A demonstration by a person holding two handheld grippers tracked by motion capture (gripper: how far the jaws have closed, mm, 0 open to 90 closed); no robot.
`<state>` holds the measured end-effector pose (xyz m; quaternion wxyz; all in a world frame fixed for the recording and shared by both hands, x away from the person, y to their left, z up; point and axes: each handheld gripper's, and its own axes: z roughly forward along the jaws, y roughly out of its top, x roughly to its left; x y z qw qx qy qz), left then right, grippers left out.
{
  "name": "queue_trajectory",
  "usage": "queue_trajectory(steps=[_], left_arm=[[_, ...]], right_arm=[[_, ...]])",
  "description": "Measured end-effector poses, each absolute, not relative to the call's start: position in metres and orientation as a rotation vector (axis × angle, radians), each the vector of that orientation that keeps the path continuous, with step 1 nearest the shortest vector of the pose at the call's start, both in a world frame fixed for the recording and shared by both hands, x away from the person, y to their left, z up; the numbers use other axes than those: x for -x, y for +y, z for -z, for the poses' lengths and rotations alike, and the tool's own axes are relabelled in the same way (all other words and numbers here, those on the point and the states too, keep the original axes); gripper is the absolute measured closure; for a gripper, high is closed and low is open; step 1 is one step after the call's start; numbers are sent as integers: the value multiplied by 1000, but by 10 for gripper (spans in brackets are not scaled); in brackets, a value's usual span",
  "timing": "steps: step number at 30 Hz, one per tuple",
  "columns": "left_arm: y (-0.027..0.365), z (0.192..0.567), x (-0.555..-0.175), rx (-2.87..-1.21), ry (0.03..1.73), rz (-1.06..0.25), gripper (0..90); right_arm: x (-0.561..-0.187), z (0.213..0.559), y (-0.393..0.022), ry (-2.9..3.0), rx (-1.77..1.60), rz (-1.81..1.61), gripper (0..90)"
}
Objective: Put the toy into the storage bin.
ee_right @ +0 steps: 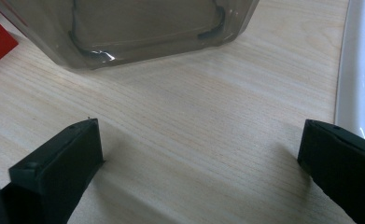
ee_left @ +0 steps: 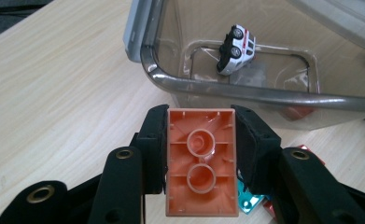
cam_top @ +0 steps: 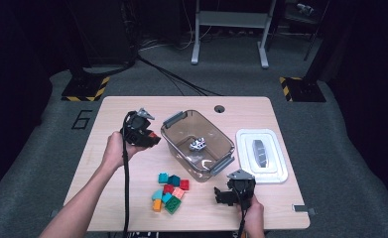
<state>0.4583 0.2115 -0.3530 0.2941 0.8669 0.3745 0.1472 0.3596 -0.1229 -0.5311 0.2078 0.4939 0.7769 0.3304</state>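
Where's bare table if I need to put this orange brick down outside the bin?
Bare wood lies left of the bin, under the left gripper, and along the table's near-left edge. The brick pile crowds the near middle; the lid fills the right.

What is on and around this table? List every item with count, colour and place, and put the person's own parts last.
orange brick: 1, orange, hollow underside showing, clamped between the left gripper's jaws above the table
clear bin: 1, smoky clear with grey latches, table centre
toy car: 1, white, on its side inside the bin
lid: 1, white with a grey handle, flat on the table beside the bin
loose bricks: a small pile, count unclear, teal, red, orange and green, on the near part of the table
table: 1, light wood
left gripper: 1, black, in the left hand, shut on the brick
right gripper: 1, black, in the right hand, jaws wide open just above the table near the lid
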Motion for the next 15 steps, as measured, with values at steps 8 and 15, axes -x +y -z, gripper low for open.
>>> queue_trajectory(steps=[8,15], left_arm=[[199,339,-468,-2313,977,-431,592],[183,334,-476,-2308,965,-457,592]], right_arm=[[-360,531,-123,2163,-1374,-921,0],[-360,531,-123,2162,-1374,-921,0]])
